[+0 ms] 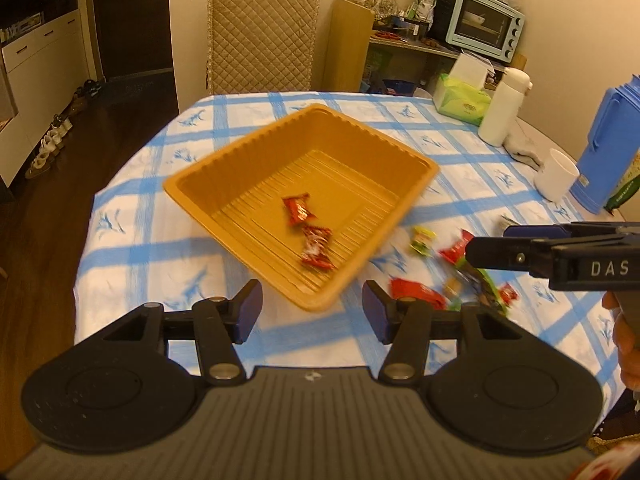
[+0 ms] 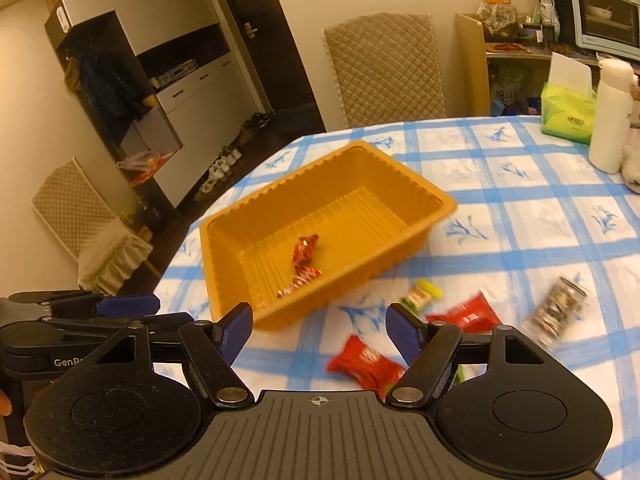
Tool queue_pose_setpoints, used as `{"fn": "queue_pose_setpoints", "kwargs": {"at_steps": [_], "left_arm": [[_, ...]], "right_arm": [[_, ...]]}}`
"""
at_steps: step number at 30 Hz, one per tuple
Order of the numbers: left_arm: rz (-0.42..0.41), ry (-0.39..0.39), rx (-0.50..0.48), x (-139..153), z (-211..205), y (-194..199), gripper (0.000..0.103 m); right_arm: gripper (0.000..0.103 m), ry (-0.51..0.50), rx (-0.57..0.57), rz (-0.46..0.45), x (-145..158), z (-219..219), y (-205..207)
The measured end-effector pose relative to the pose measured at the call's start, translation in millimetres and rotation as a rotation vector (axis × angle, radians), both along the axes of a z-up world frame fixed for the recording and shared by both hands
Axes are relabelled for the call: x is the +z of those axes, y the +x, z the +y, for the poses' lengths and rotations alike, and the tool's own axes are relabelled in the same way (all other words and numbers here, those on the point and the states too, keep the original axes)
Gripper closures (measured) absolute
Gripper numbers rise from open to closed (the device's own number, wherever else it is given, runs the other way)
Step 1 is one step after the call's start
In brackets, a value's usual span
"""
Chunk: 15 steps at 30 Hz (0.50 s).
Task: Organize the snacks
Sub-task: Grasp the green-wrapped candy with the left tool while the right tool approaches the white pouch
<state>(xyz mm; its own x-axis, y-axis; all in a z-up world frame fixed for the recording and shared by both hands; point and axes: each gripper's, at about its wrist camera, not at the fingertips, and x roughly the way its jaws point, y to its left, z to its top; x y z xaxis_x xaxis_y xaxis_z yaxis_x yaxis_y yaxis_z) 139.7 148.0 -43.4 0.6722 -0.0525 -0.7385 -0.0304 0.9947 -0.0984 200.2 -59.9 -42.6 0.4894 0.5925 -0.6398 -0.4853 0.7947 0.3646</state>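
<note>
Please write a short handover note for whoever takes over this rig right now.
Left tool: open, empty, at the near corner of the orange tray.
Right tool: open, empty, above the loose snacks.
Done: two red-wrapped candies lie in the tray.
Left: several snacks sit on the checked tablecloth right of the tray, among them a red packet, a second red packet, a yellow-green candy and a blurred silvery packet. Move them into the tray.

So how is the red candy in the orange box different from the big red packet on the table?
The red candy lies inside the orange box; the big red packet lies outside on the tablecloth. The candy looks smaller with twisted ends; the packet looks bigger and flatter. Both are red snacks, untouched.
</note>
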Motion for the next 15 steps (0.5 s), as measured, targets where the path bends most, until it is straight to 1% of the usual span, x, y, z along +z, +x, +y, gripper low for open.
{"fn": "queue_pose_setpoints", "kwargs": {"at_steps": [6, 15], "left_arm": [[0.024, -0.013, 0.004, -8, -31, -13, 0.050], [0.055, -0.013, -0.020, -24, -74, -13, 0.051]], "right_arm": [[0.030, -0.013, -0.001, 0.014, -4, -37, -11], [0.030, -0.039, -0.030, 0.061, -22, -85, -16]]}}
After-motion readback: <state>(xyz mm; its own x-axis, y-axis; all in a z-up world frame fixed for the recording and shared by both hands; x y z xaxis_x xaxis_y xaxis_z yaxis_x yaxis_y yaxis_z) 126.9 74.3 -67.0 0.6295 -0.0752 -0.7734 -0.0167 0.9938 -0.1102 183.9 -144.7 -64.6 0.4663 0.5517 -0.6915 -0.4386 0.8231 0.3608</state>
